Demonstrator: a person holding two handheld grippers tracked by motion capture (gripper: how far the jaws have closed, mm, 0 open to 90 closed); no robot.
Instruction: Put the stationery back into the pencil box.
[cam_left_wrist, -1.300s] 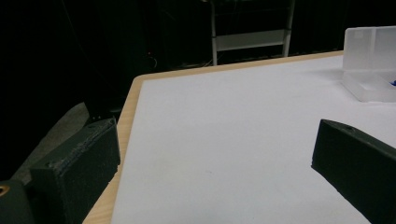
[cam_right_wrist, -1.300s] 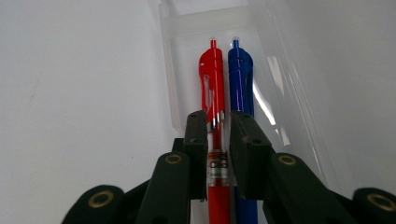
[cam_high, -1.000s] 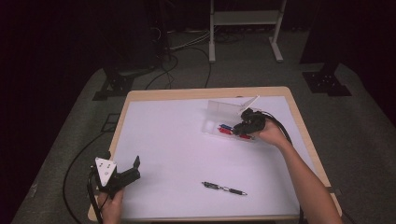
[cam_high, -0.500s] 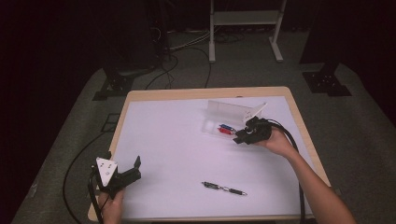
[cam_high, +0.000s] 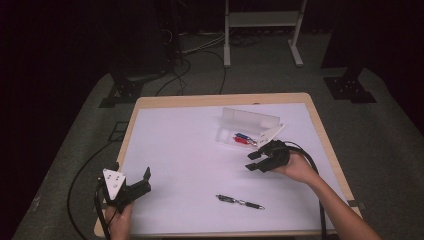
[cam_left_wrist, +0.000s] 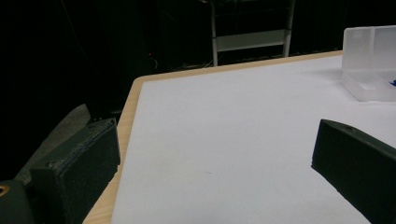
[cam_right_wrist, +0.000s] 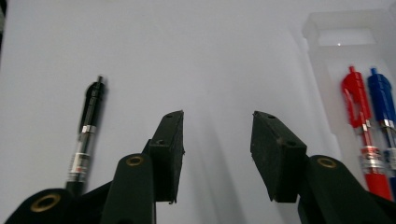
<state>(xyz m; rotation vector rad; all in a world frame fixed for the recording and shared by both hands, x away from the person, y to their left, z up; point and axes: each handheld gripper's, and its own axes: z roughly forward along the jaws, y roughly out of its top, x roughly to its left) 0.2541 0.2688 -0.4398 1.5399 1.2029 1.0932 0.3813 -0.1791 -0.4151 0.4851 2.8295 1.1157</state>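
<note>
High view: black pen (cam_high: 240, 202) lies lengthwise left-right, tip right.

Overhead light falls evenly on the white tabletop (cam_high: 190, 150), while the surroundings sink into near-black. Shadows are soft and faint. The high view is slightly grainy; the gripper views blur toward six o'clock.

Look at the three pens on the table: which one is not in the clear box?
The black pen. It lies loose on the white table top, nearer the person, while the red pen and blue pen lie side by side inside the clear box.
</note>
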